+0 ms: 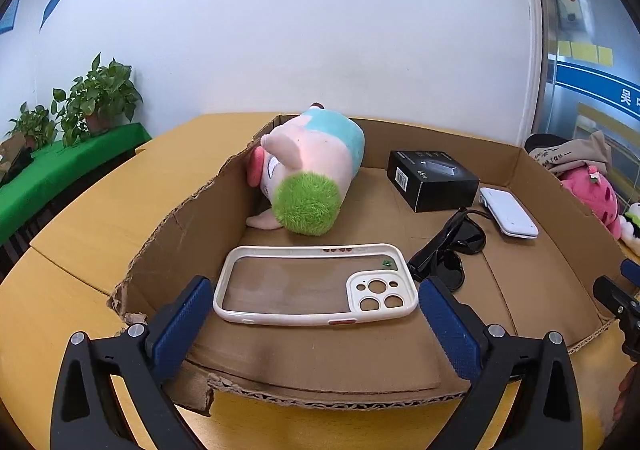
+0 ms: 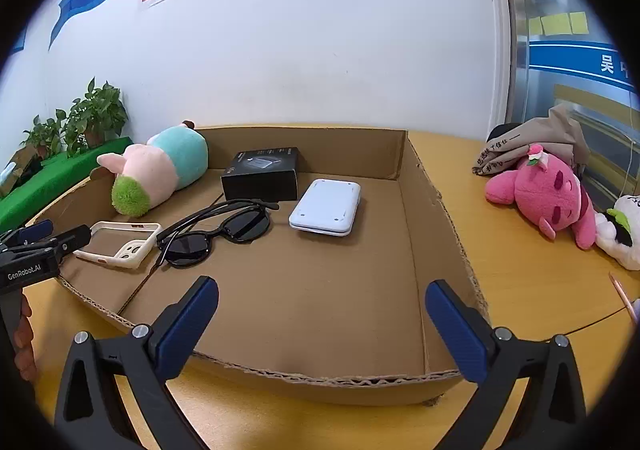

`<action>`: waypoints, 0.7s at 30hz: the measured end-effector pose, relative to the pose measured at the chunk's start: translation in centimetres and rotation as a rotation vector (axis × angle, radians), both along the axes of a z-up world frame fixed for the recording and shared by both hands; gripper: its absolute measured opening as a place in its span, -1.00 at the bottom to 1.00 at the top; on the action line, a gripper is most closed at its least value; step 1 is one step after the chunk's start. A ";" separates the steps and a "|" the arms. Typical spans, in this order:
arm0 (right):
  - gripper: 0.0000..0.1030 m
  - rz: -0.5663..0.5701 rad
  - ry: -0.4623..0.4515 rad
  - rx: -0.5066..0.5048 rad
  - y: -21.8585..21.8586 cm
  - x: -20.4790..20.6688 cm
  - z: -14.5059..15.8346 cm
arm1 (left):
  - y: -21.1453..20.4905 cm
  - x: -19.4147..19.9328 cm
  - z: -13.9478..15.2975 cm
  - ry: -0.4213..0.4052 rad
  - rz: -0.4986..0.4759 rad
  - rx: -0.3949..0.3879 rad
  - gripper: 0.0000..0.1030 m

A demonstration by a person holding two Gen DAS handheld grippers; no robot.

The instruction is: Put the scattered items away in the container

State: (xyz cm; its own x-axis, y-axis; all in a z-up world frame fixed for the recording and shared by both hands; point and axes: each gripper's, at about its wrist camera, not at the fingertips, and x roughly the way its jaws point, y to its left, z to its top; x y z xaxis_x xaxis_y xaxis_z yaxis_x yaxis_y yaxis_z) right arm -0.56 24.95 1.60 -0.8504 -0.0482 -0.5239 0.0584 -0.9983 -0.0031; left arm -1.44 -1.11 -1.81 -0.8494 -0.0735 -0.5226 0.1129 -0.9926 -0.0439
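While both grippers, left gripper (image 1: pixel 316 314) and right gripper (image 2: pixel 322 314), hang wide apart holding nothing, the phone case (image 1: pixel 316 284) lies inside the cardboard box (image 2: pixel 416 170).

Both wrist views face the box (image 1: pixel 516 162) (closely).

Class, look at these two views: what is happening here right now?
A person with two handheld grippers is tidying items into a shallow cardboard box. Both the left gripper and right gripper have open jaws, holding nothing. The cream phone case and black sunglasses lie inside; the pink plush toy is on the table outside.
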 end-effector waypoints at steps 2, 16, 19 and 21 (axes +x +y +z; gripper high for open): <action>1.00 -0.036 -0.011 0.007 -1.0 0.5 0.3 | -0.1 -0.1 0.0 -0.001 -0.004 0.003 1.00; 1.00 -0.061 0.030 0.009 -2.3 2.8 0.5 | -0.4 -0.1 0.1 -0.003 -0.013 0.002 1.00; 1.00 -0.061 0.029 0.008 -2.2 2.7 0.5 | -0.4 -0.1 0.1 -0.003 -0.008 0.004 1.00; 1.00 -0.060 0.029 0.009 -2.2 2.7 0.5 | -0.4 -0.2 0.1 -0.003 -0.008 0.004 1.00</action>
